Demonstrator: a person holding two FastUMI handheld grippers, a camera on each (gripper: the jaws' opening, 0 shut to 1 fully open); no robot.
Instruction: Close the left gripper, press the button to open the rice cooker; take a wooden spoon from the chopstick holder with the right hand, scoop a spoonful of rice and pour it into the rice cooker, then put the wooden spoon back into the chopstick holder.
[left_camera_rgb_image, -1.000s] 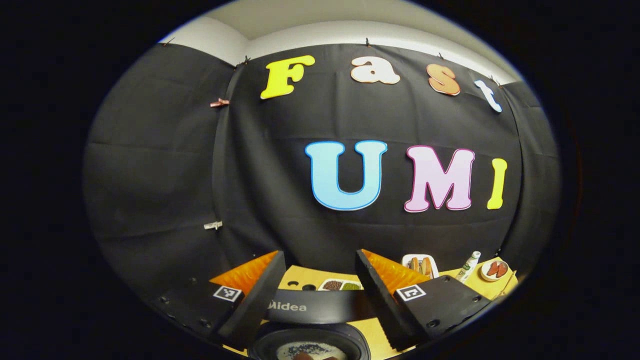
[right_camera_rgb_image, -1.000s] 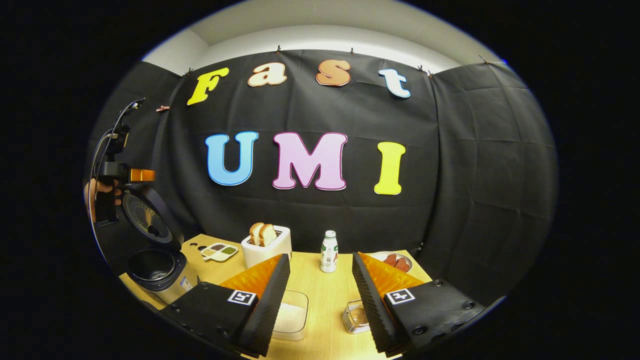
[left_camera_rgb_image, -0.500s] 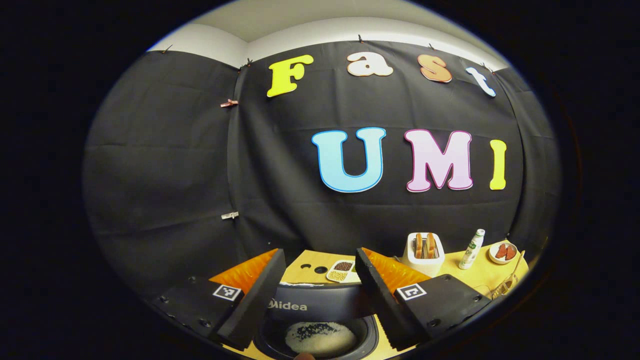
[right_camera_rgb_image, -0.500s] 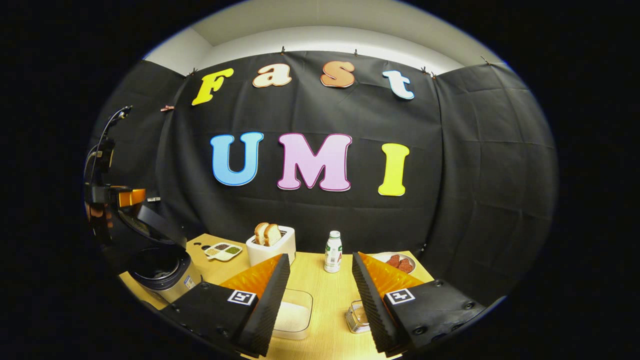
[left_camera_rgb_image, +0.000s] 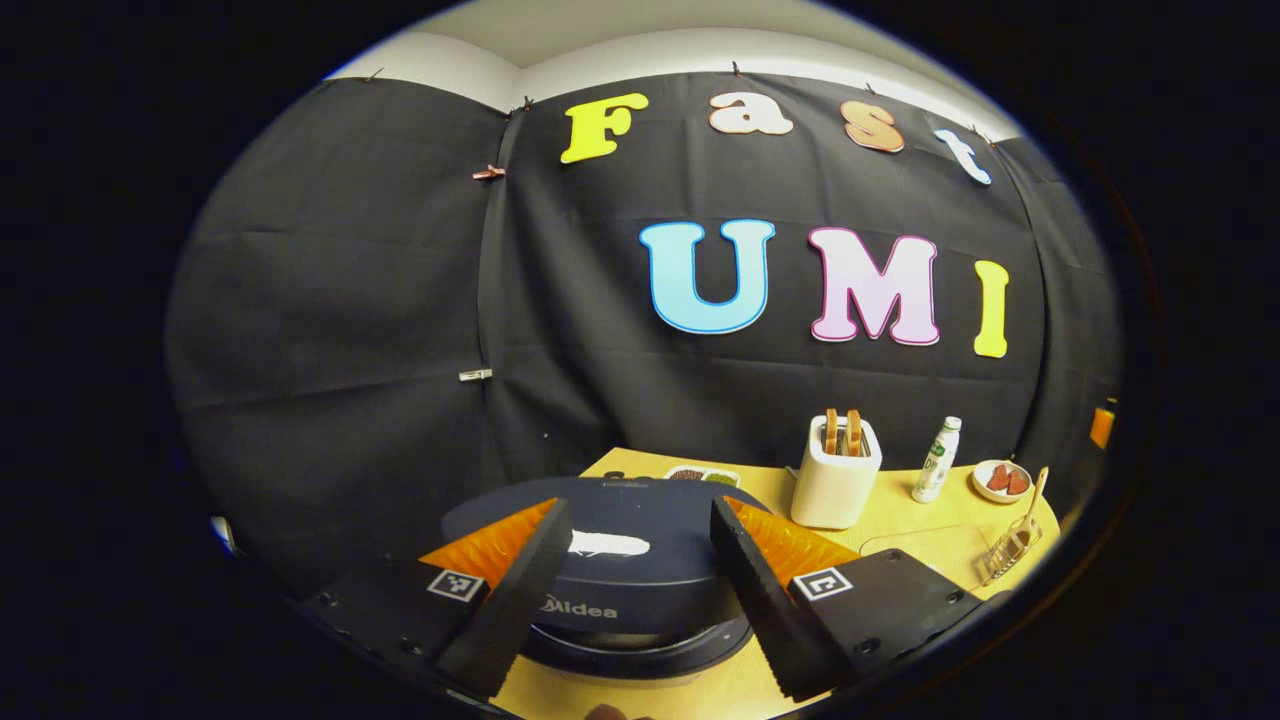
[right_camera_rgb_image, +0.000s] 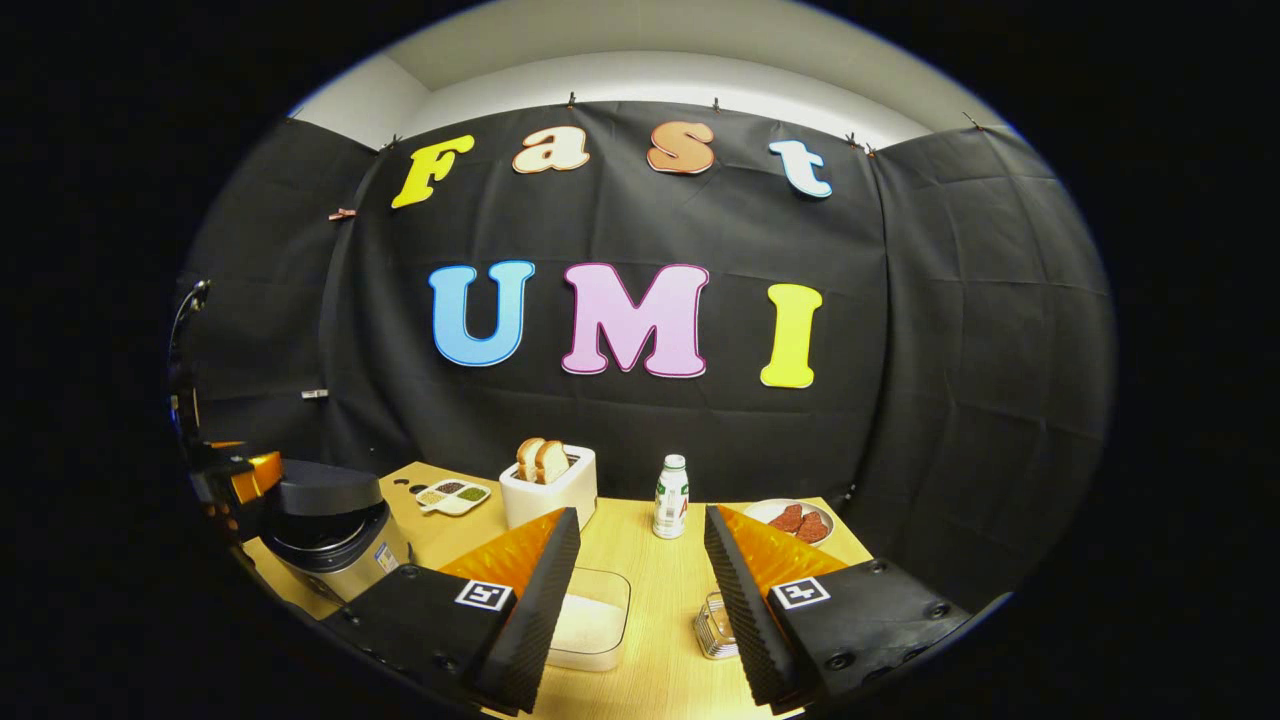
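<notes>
**Lid down on the rice cooker, both tongs spread with nothing held**

In the left gripper view, the left tongs (left_camera_rgb_image: 632, 560) stand wide apart with nothing between them, poised right over the rice cooker (left_camera_rgb_image: 610, 570). Its dark lid lies low over the pot, and whether it is fully latched I cannot tell. To the right of the cooker a white toaster (left_camera_rgb_image: 836, 485) holds two slices of bread, then comes a small white bottle (left_camera_rgb_image: 936, 460), then a little plate of reddish food (left_camera_rgb_image: 1002, 480). Near the right edge of the counter (left_camera_rgb_image: 900, 520) sits the wire chopstick holder (left_camera_rgb_image: 1008, 548) with the wooden spoon (left_camera_rgb_image: 1034, 500) standing in it, handle up and leaning.

In the right gripper view, the cooker (right_camera_rgb_image: 335, 535) sits at the far left with the other gripper just beside its lid. Behind it lies a divided dish of grains and beans (right_camera_rgb_image: 453, 495), then the toaster (right_camera_rgb_image: 550, 485). The right tongs (right_camera_rgb_image: 640, 570) are open wide and hold nothing, hanging above the counter (right_camera_rgb_image: 655, 600). Just by the left finger rests a clear container of rice (right_camera_rgb_image: 590, 620); by the right finger sits the wire holder (right_camera_rgb_image: 713, 628), partly hidden. The bottle (right_camera_rgb_image: 671, 497) and the plate (right_camera_rgb_image: 800, 522) stand farther back.
</notes>
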